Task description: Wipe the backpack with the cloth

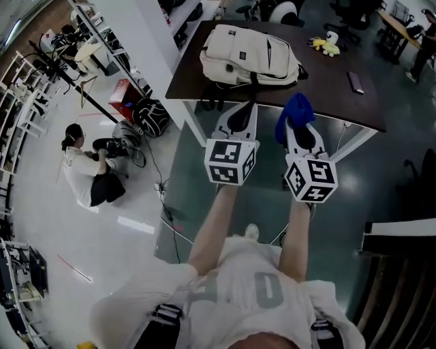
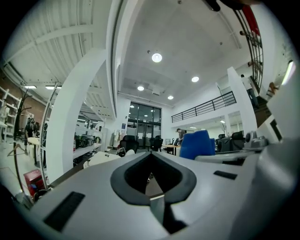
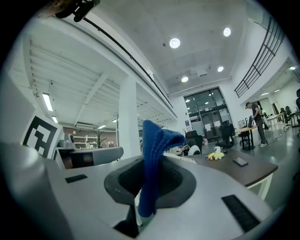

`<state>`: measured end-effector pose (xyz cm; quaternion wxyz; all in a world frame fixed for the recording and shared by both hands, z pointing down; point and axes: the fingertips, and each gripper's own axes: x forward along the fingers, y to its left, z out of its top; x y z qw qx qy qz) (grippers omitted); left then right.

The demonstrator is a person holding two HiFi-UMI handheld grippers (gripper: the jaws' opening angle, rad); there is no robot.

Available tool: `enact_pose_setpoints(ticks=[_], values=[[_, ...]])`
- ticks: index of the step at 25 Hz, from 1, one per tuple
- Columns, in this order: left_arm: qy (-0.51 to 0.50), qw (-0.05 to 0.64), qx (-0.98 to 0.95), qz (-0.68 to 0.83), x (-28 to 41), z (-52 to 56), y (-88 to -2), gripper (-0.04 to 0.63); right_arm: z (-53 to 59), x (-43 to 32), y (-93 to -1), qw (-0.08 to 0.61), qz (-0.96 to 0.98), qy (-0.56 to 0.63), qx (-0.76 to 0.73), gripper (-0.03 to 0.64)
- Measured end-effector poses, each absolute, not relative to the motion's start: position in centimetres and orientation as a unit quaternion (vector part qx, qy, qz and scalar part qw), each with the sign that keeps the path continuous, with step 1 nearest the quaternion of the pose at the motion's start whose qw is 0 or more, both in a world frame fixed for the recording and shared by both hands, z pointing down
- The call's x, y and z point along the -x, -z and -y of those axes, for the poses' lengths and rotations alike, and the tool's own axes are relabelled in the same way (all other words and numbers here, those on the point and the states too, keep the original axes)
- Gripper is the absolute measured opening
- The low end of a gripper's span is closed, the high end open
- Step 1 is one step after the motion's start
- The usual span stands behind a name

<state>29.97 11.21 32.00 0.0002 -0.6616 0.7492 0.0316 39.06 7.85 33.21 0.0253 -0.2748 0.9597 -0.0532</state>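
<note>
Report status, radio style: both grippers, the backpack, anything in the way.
Left gripper shut, empty. Right gripper shut on blue cloth. Cream fabric backpack flat on dark table, untouched. Nothing blocking.

A large grey "0" stands on the person's shirt (image 1: 269, 290); the figure beside it is unclear.

The setting is a large open-plan lab or office hall. Indicators:

- a high ceiling with recessed round lights (image 2: 156, 57)
- a railed mezzanine (image 2: 201, 108)
- glazed entrance doors (image 2: 144, 119)
- white columns (image 3: 127, 122)
- office chairs (image 1: 351, 17)
- a dark work table (image 1: 327, 82)
- white equipment racks (image 1: 20, 88) along one wall
- a person (image 1: 85, 174) crouched on the glossy floor (image 1: 82, 238)
</note>
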Motion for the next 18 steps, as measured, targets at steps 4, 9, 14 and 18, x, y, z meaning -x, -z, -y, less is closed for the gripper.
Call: enact_pose_setpoints(ticks=[4, 9, 14, 18], values=[[-0.033, 0.008, 0.655, -0.755, -29.5, -12.5, -31.5, 0.003, -8.8, -39.0, -33.4, 0.013, -0.960, 0.050, 0.274, 0.044], [-0.038, 0.029, 0.652, -0.756, -29.7, -13.0, -31.0, 0.003, -8.5, -39.3, -33.8, 0.012, -0.960, 0.057, 0.275, 0.044], [-0.044, 0.056, 0.650, -0.757, -29.8, -13.1, -30.1, 0.003, -8.5, -39.0, -33.5, 0.014, -0.963, 0.049, 0.264, 0.044], [-0.039, 0.040, 0.646, -0.762, -29.5, -13.1, -29.9, 0.003, -8.7, -38.6, -32.9, 0.007, -0.965, 0.047, 0.258, 0.043]])
